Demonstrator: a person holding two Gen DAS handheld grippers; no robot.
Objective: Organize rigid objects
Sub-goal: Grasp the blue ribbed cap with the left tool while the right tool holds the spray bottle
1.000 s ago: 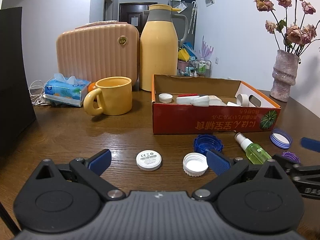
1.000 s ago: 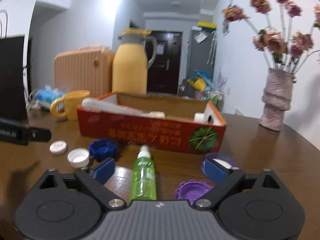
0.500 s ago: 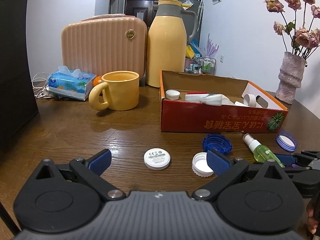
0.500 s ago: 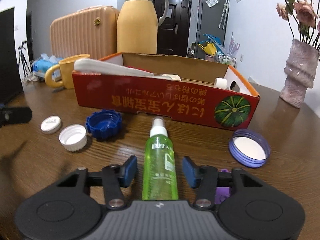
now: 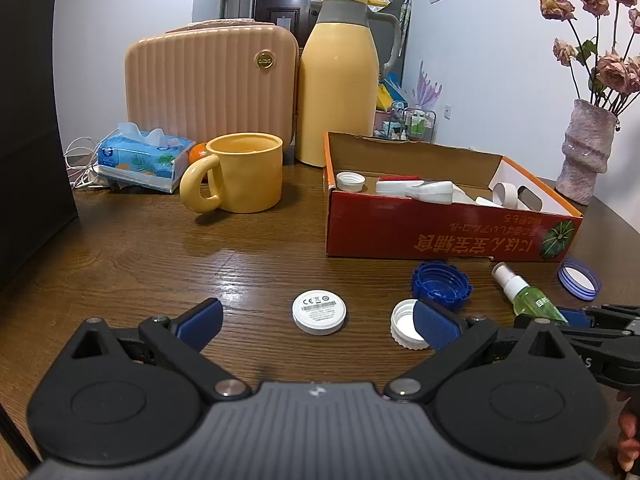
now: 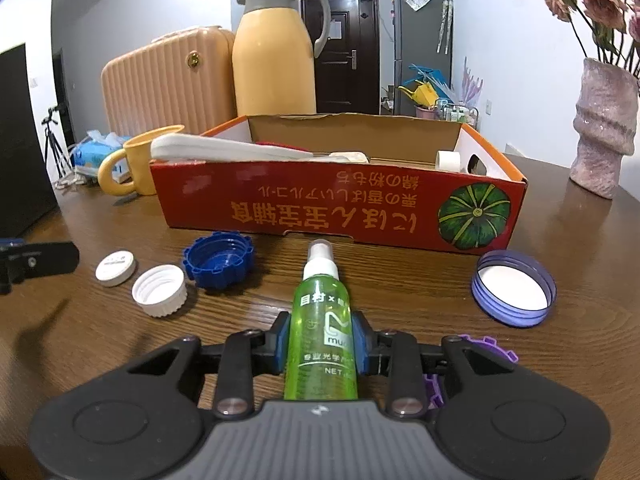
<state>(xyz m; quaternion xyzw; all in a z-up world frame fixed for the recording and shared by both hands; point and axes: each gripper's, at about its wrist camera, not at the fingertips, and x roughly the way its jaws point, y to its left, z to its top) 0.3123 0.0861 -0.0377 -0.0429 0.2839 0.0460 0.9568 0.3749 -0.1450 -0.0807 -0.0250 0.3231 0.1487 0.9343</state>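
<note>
- Green spray bottle (image 6: 321, 334): lies on its side on the wooden table (image 6: 580, 248), white nozzle pointing toward the red cardboard box (image 6: 332, 210), just in front of the box's near wall.
- Right gripper (image 6: 321, 344): its jaws are closing on the bottle's body, a blue pad pressed against each flank; the bottle rests on the tabletop.
- Left gripper (image 5: 316, 320): jaws spread wide with nothing between the pads; it hangs low over the table, a white disc (image 5: 319, 312) in the gap ahead of it.
- Loose lids: a white ribbed cap (image 6: 160, 290) sits open side up just beside a blue scalloped cap (image 6: 218, 258); a lavender lid (image 6: 514, 288) lies to the bottle's right; a purple toothed cap (image 6: 484, 350) is partly hidden under the right gripper.
- Box contents: a long white item, a small white cap (image 5: 351, 181), a tape roll (image 6: 448, 159) and a red piece; the rest cannot be told.
- Background: a yellow mug (image 5: 236, 178), a tissue pack (image 5: 140, 158), a ribbed peach case (image 5: 212, 84), a yellow thermos jug (image 5: 340, 84), and a pink vase (image 5: 586, 152) of dried roses on the right.
</note>
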